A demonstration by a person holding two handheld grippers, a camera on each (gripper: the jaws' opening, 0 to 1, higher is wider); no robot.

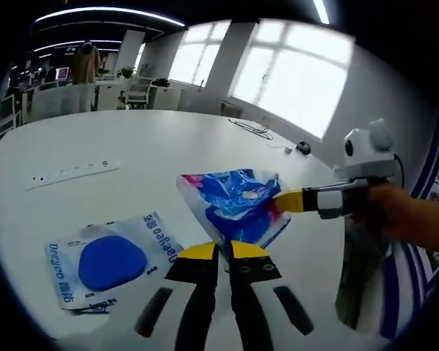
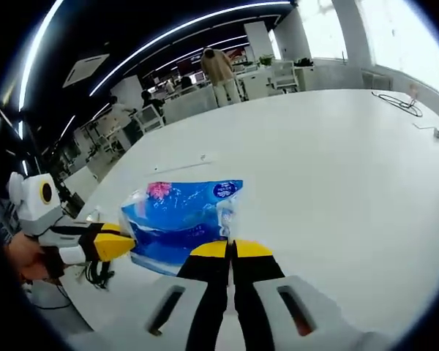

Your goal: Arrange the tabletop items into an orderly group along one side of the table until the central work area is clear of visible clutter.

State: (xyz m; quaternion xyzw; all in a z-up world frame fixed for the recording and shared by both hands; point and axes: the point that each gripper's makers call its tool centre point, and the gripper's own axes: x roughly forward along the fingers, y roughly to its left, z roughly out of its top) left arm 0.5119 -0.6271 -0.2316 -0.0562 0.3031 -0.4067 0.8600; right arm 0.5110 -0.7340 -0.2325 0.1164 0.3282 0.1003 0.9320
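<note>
The crinkly blue plastic tissue packet (image 1: 238, 205) is held up off the white table (image 1: 132, 146), pinched shut by both the left gripper (image 1: 223, 250) and right gripper (image 2: 232, 248) at opposite edges. It's probably light, soft, slippery; edges are best gripped.

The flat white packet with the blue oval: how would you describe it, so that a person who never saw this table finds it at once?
On the big white table, look in the left gripper view, left of the blue plastic bag that both grippers pinch. There a flat white packet lies alone on the table. Unlike the crumpled, lifted bag, it is flat, with one solid blue oval and blue lettering.
</note>
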